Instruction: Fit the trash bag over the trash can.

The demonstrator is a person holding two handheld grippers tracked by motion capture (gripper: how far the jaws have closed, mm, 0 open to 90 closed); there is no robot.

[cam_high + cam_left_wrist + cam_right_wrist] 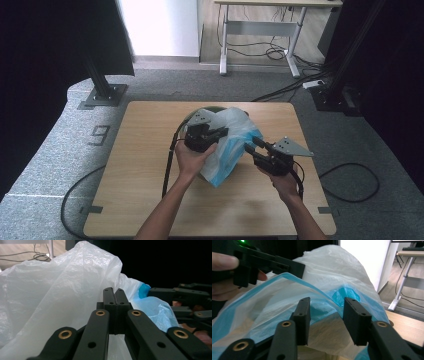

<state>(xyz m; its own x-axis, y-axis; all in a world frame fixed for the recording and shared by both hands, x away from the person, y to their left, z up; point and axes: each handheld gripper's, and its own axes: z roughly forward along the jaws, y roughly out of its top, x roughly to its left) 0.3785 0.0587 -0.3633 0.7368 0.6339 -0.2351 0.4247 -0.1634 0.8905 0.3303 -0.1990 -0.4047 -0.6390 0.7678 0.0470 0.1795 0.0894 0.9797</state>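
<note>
Nearest me, my right gripper point(325, 315) has its jaws spread just in front of the plastic bag point(231, 145), not touching it that I can tell. Beyond it, my left gripper point(115, 298) has its jaws pressed together, pinching the bag's white film. This white, blue-trimmed bag sits mid-table point(140, 150) over a dark round object point(212, 108); I cannot make out any contents.

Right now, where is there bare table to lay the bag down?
The table is bare along its left side, from the left gripper out to the edge, and along the near edge. The middle is crowded: the plastic bag and right gripper.
</note>
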